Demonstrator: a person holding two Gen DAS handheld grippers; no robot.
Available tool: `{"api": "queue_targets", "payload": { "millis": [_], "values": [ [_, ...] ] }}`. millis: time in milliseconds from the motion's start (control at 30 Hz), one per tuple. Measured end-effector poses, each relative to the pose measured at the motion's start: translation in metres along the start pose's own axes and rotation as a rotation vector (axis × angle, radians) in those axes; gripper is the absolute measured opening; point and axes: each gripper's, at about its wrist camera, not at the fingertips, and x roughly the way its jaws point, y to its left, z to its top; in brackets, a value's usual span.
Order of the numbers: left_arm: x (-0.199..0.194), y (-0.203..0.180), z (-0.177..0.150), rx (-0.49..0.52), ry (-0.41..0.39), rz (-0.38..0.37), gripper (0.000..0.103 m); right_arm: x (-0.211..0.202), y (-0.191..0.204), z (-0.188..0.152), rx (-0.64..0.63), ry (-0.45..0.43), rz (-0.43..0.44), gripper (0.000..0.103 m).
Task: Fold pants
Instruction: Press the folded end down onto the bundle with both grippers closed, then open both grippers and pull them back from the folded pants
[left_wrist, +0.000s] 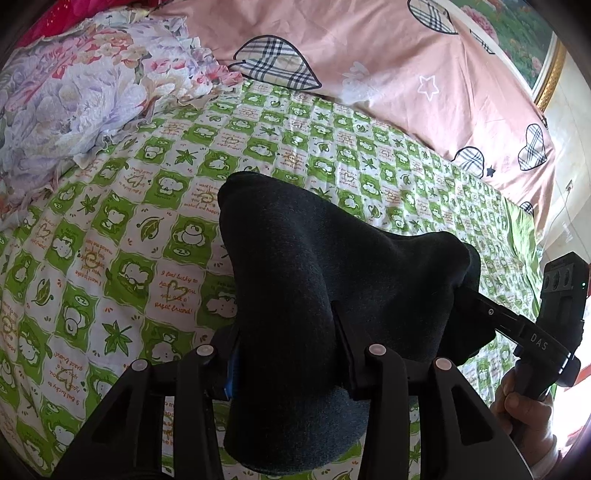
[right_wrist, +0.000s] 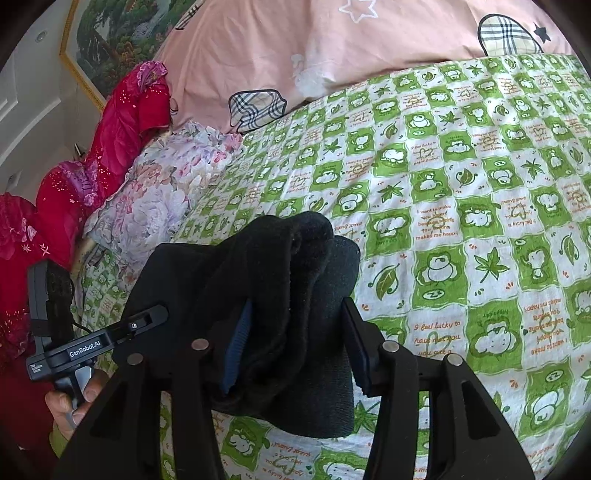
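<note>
Dark, thick pants (left_wrist: 314, 258) lie bunched in a folded bundle on the green-checked bedsheet (left_wrist: 129, 240). The left gripper (left_wrist: 288, 325) is closed around one end, and the cloth narrows between its fingers and bulges above and below them. Its black body (right_wrist: 92, 343) shows at the left of the right wrist view, with one finger reaching into the bundle. The right gripper (right_wrist: 297, 306) holds the other end of the pants (right_wrist: 280, 258), and its blue pads (right_wrist: 238, 339) show beside the cloth. In the left wrist view its body (left_wrist: 546, 343) enters from the right.
A floral pillow (left_wrist: 74, 103) lies at the bed's left. A pink quilt with plaid hearts (left_wrist: 406, 74) runs along the back. Red cloth (right_wrist: 122, 122) is piled beyond the pillow. A gold-framed painting (right_wrist: 110, 37) hangs behind. A person's hand (right_wrist: 70, 402) grips the left handle.
</note>
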Motion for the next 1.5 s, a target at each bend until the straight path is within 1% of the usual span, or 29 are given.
{"api": "queue_targets", "payload": {
  "millis": [133,200,233,333,667,767,867,1067,1500],
  "values": [
    [0.006,0.006,-0.002,-0.021,0.017,-0.008,0.054,0.000,-0.004,-0.002,0.003,-0.001,-0.007,0.056],
    [0.007,0.008,-0.002,-0.026,0.018,-0.011,0.056,0.000,-0.005,-0.002,0.005,-0.002,-0.008,0.057],
    [0.007,0.008,-0.003,-0.026,0.018,-0.008,0.060,-0.001,-0.005,-0.003,0.004,-0.004,-0.013,0.059],
    [0.006,0.009,-0.004,-0.023,0.011,0.010,0.067,-0.003,-0.004,-0.003,0.003,-0.012,-0.030,0.063],
    [0.000,0.012,-0.011,-0.037,0.015,0.010,0.073,-0.011,-0.003,-0.008,0.009,-0.029,-0.060,0.064],
    [-0.003,0.010,-0.013,-0.028,0.015,0.017,0.076,-0.017,-0.001,-0.009,0.009,-0.042,-0.068,0.067],
    [-0.008,0.008,-0.018,-0.029,0.014,0.020,0.077,-0.022,0.003,-0.013,0.006,-0.052,-0.070,0.069],
    [-0.015,0.003,-0.027,-0.023,0.018,0.013,0.079,-0.031,0.015,-0.021,-0.022,-0.074,-0.077,0.078],
    [-0.029,0.007,-0.042,-0.040,0.011,0.020,0.080,-0.032,0.040,-0.037,-0.107,-0.060,-0.090,0.080]
  ]
}}
